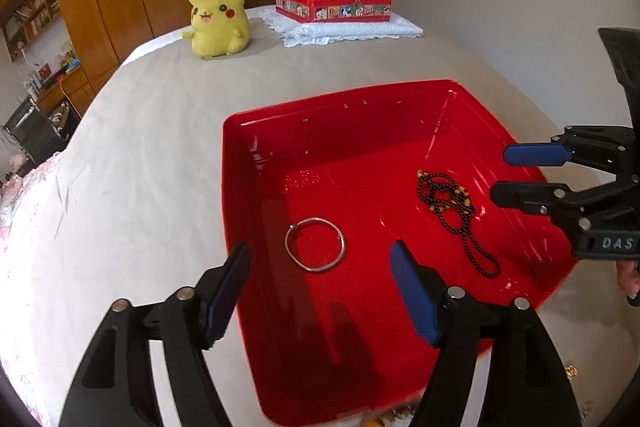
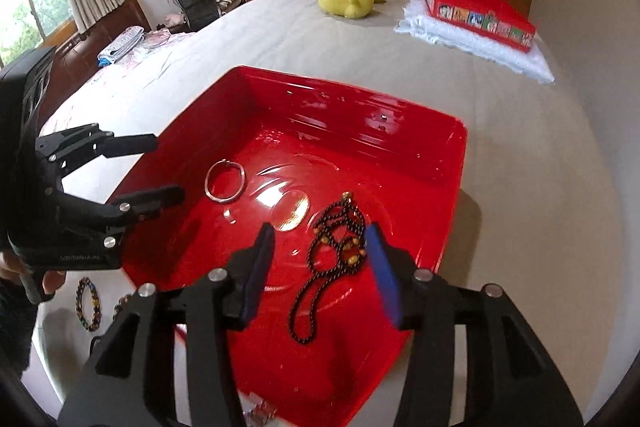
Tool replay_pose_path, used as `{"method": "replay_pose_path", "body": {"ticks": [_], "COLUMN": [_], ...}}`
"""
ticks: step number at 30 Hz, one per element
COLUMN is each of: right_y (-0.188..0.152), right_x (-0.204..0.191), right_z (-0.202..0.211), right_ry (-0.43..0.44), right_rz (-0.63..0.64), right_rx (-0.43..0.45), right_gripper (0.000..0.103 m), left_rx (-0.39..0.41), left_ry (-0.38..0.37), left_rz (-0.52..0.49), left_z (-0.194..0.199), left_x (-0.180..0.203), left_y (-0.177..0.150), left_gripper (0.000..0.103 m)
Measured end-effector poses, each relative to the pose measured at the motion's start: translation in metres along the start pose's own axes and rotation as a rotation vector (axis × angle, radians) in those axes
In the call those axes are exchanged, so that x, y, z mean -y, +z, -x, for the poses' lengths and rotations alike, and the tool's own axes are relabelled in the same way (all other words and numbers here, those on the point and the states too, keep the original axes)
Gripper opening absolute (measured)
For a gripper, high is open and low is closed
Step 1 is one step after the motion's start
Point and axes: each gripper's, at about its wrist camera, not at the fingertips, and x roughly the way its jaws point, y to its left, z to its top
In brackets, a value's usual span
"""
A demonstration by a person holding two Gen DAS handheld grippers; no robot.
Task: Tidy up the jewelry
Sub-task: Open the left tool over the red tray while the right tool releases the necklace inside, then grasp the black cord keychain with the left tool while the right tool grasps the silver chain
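Judging the sorting partly done: red tray (image 2: 452, 163) on the bed (image 1: 160, 131) under both; black beaded necklace (image 2: 340, 255) between right gripper (image 2: 320, 267) pads, untouched, gripper half-open; silver ring (image 1: 315, 245) just ahead of left gripper (image 1: 320, 291), wide, empty; beaded bracelets (image 2: 89, 303) outside tray, beside left gripper, remaining; plush (image 1: 218, 23) and red box (image 1: 332, 5) far ahead, unobstructing.
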Motion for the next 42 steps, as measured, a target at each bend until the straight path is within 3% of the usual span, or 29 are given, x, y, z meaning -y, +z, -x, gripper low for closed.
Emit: {"method": "replay_pose_path", "body": {"ticks": [1,3,5,11,16,21,25,29,33,42], "right_y": [-0.005,-0.016,-0.032,-0.110,-0.178,-0.235,-0.268,-0.282,-0.284,-0.289], "right_x": [-0.006,-0.016,-0.026,-0.060,-0.084,-0.099,-0.103,-0.093,-0.085,-0.082], "right_z": [0.011,0.032,0.052,0.112,0.138,0.146,0.149,0.143,0.134,0.110], "right_ry": [-0.003,-0.006,0.010,0.112,0.094,0.140,0.123,0.092,0.035,0.000], "right_rz": [0.020,0.049,0.058,0.074,0.061,0.016,-0.014,-0.060,-0.054,-0.002], "right_rx": [0.020,0.057,0.081,0.092,0.073,0.014,-0.005,-0.011,-0.009,-0.018], "right_gripper": [0.058,0.077,0.085,0.085,0.085,0.067,0.062,0.054,0.054,0.053], "left_rx": [0.007,0.031,0.057,0.095,0.074,-0.007,-0.059,-0.092,-0.098,-0.065], "left_ry": [0.003,0.019,0.037,0.046,0.059,-0.003,-0.076,-0.076,-0.049,0.003], "left_rz": [-0.004,-0.014,-0.031,-0.037,-0.011,0.055,0.078,0.119,0.106,0.077], "left_z": [0.006,0.024,0.046,0.107,0.142,0.147,0.142,0.129,0.120,0.099], "left_x": [0.002,0.008,0.017,0.031,0.046,0.067,0.093,0.099,0.106,0.116], "left_y": [-0.002,-0.009,-0.022,-0.082,-0.153,-0.215,-0.250,-0.260,-0.259,-0.250], "left_gripper": [0.077,0.083,0.086,0.092,0.093,0.093,0.093,0.093,0.093,0.100]}}
